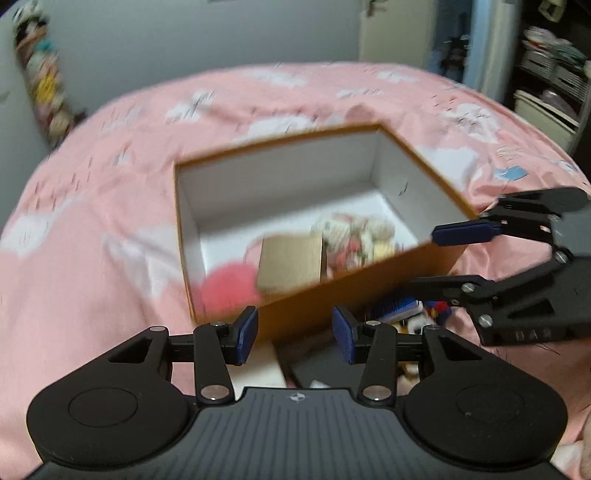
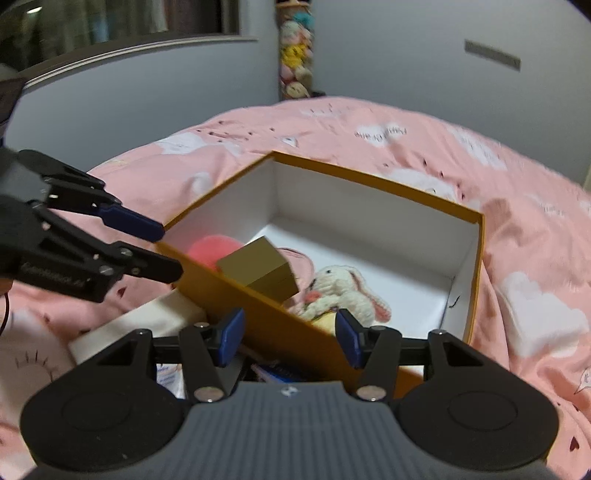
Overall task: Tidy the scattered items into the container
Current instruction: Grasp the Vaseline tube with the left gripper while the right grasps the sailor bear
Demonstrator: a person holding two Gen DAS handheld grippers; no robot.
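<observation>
The left hand-held gripper (image 1: 294, 334) and the right hand-held gripper (image 2: 291, 339) both gape empty above the box's (image 2: 476, 258) near wall; leftover clutter (image 1: 402, 314) (blurred) lies below them on the bed (image 1: 92, 221), nearer the right.

I see a bed (image 2: 424, 155) under a pink cover (image 1: 92, 206) printed with white clouds and small dark marks, rumpled into folds. Behind it runs a plain pale grey wall (image 2: 388, 55) with a small dark plate (image 2: 492, 55) fixed high up. A column of plush toys (image 2: 295, 55) hangs in the corner where two walls meet. In the right wrist view a window ledge (image 2: 129, 50) crosses the upper left. In the left wrist view I make out a cream door (image 1: 397, 29) and dark shelves (image 1: 550, 74) crammed with things at far right. The light is dim and indoor
</observation>
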